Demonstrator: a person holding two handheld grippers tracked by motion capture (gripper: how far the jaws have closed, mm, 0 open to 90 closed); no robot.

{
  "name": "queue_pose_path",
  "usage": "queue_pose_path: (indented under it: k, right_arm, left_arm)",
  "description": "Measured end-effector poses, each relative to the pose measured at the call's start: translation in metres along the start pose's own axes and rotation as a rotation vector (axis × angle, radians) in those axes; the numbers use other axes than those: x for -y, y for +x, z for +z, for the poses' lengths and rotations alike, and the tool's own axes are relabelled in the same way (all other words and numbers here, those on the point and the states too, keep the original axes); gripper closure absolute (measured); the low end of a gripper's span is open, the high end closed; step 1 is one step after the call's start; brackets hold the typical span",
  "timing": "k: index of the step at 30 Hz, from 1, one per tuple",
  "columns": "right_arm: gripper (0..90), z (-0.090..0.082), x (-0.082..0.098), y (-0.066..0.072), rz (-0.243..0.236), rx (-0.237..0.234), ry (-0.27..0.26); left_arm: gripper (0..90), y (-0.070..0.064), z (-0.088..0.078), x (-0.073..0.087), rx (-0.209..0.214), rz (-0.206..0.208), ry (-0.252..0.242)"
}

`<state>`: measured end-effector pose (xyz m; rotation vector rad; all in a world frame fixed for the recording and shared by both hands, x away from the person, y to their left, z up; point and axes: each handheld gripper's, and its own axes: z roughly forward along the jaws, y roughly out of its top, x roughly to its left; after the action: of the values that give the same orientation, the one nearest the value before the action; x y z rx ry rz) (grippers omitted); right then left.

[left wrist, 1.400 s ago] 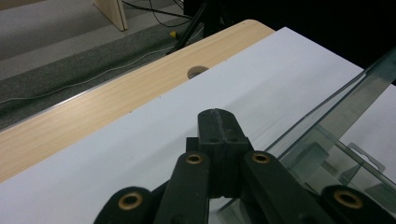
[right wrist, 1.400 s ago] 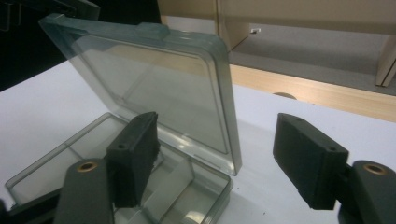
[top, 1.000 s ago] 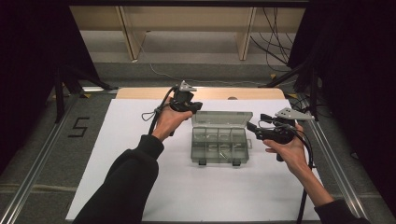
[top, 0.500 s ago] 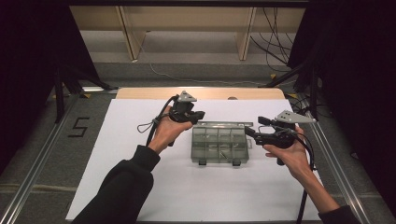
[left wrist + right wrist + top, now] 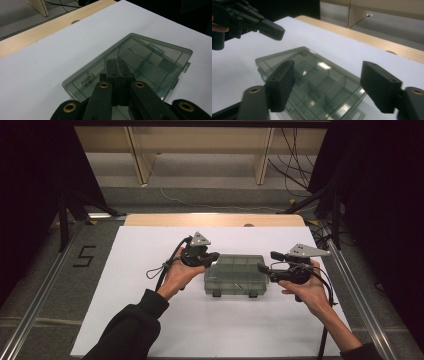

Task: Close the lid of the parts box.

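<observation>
A smoky clear plastic organiser box (image 5: pixel 235 275) lies flat on the white table, lid down, with its two latches toward the person. My left gripper (image 5: pixel 214 257) is shut, and its joined tips (image 5: pixel 117 62) rest over the lid (image 5: pixel 150 62) near the box's left end. My right gripper (image 5: pixel 266 261) hovers at the box's right end. Its jaws stand open and have just been closing a little. The box (image 5: pixel 317 82) lies below and beyond the right gripper (image 5: pixel 332 75), and the pads press on nothing. The left gripper (image 5: pixel 274 31) also shows across the box in the right gripper view.
White sheet (image 5: pixel 150 320) covers the table, with a wooden strip (image 5: pixel 215 220) along its far edge. Metal rails run down both sides. A "5" mark (image 5: pixel 84 256) sits on the grey surface at the left. Cables hang at the back right.
The box lid, raised a second ago, now lies flat on the box. My left gripper has moved right and down onto the lid. The right hand has barely shifted.
</observation>
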<state>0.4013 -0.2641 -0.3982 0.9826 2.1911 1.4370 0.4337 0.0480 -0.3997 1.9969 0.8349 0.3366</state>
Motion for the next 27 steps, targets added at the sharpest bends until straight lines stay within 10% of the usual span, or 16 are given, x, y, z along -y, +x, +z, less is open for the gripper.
queue_pose_path:
  k: [17,27]
  right_arm:
    - [85.9,0.009,0.021,0.003,-0.175,-0.073,0.134]
    - [90.0,0.011,0.029,-0.001,-0.211,-0.084,0.198]
  left_arm:
    - [89.4,-0.008,-0.01,0.034,0.019,0.028,0.018]
    - [89.4,-0.012,-0.008,0.047,0.019,0.027,0.046]
